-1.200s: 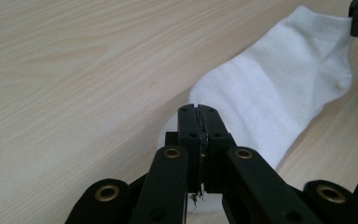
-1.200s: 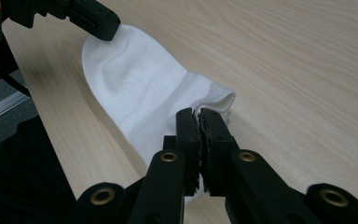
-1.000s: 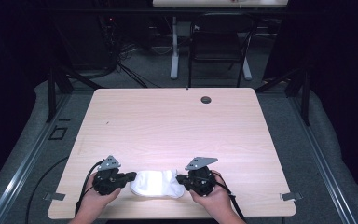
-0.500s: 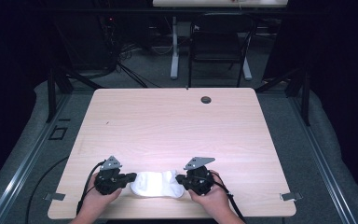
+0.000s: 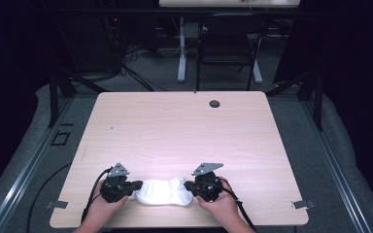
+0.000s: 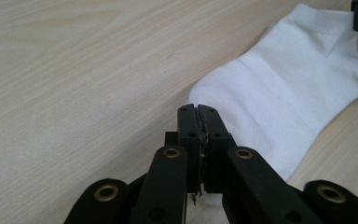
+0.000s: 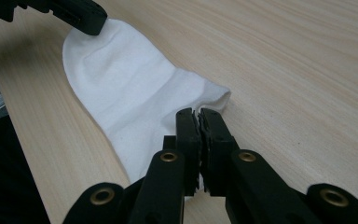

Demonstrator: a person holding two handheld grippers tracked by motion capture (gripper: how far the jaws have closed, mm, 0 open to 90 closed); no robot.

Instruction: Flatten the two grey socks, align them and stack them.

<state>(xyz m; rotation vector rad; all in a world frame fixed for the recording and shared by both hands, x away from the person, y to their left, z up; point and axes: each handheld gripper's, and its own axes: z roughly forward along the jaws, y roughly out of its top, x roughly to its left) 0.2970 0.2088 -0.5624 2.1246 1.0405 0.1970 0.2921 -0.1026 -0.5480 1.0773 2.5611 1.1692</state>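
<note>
A white ankle sock lies flat near the front edge of the light wood table, stretched between my two grippers. My left gripper is at the sock's left end. In the left gripper view its jaws are shut on the edge of the sock, with a sliver of white fabric between the pads. My right gripper is at the right end. In the right gripper view it is likewise shut on the sock's edge. Each hand wraps its gripper from below.
A small dark round grommet sits near the table's far edge. Beyond the table stand a black chair and a white desk leg, with cables on the floor. The table's front edge runs just below the hands.
</note>
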